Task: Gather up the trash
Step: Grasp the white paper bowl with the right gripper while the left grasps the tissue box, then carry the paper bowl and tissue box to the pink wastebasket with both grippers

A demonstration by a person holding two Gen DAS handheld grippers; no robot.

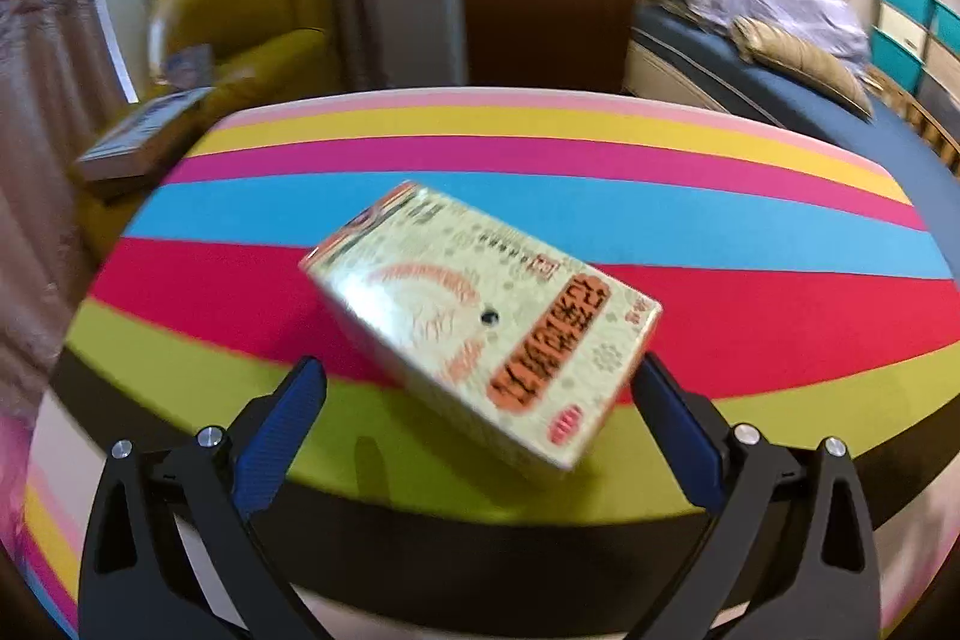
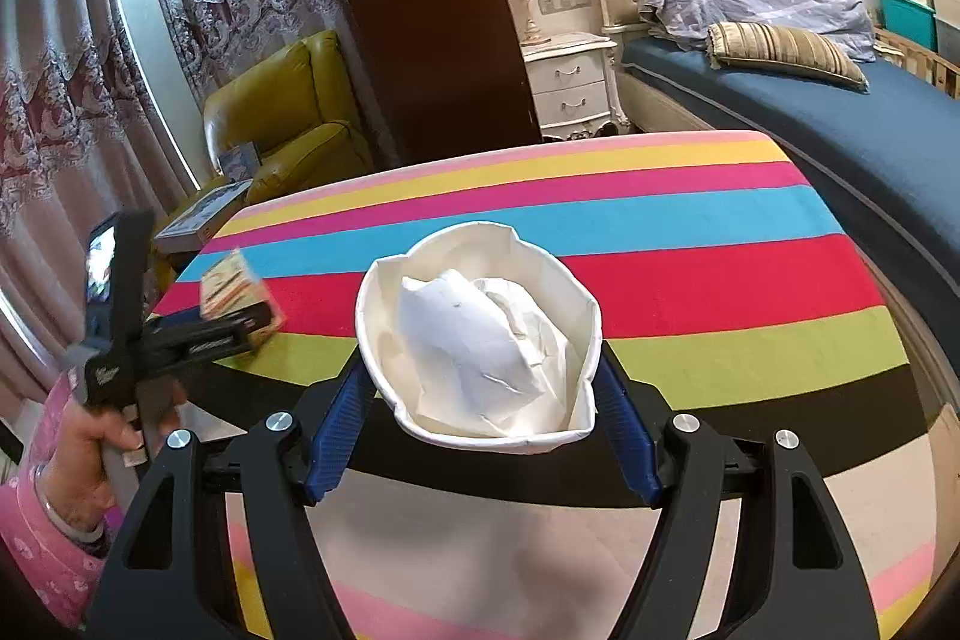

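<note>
A cream carton with orange print (image 1: 480, 322) hangs tilted between the fingers of my left gripper (image 1: 480, 376); the jaws stand wide, the right pad (image 1: 678, 430) touches its corner and the left pad stands apart. The carton (image 2: 237, 289) and the left gripper (image 2: 240, 325) show at the left of the right wrist view. My right gripper (image 2: 480, 388) is shut on a squashed white paper cup (image 2: 480, 334) with crumpled white paper inside, held above the striped table (image 2: 720, 280).
The rainbow-striped table (image 1: 750, 244) fills the middle. A yellow-green armchair (image 2: 288, 112) and a flat box (image 2: 204, 214) stand at its far left. A bed (image 2: 840, 124) and a white nightstand (image 2: 570, 82) lie beyond on the right.
</note>
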